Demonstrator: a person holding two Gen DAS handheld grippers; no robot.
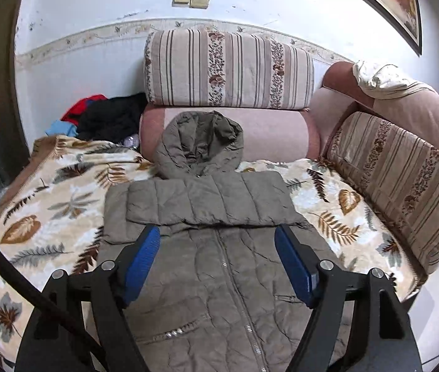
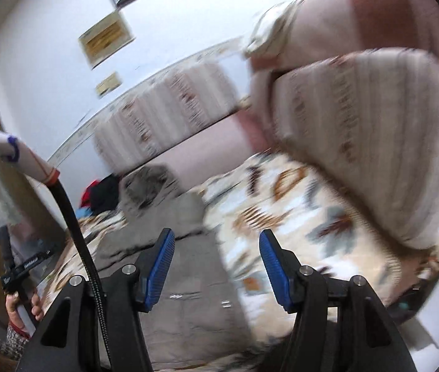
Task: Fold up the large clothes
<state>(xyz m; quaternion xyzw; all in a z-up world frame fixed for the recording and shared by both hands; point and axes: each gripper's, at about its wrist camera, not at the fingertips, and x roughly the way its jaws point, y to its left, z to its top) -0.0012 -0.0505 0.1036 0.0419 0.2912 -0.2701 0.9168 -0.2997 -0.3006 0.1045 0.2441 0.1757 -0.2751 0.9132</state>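
An olive-grey hooded puffer jacket (image 1: 219, 266) lies front up on a leaf-patterned blanket (image 1: 42, 217) on a sofa, hood toward the backrest. Its sleeves are folded across the chest in a band (image 1: 207, 204). My left gripper (image 1: 218, 235) is open and empty, hovering above the jacket's middle just below the folded sleeves. My right gripper (image 2: 216, 245) is open and empty, above the jacket's right edge (image 2: 182, 279) and the blanket (image 2: 281, 217). The right wrist view is motion-blurred.
Striped cushions stand at the back (image 1: 228, 68) and right (image 1: 405, 170). A pile of red, black and blue clothes (image 1: 101, 117) lies at the back left. A cream cloth (image 1: 380, 80) drapes the sofa arm. The person's left hand and the handle it holds (image 2: 18, 279) show at left.
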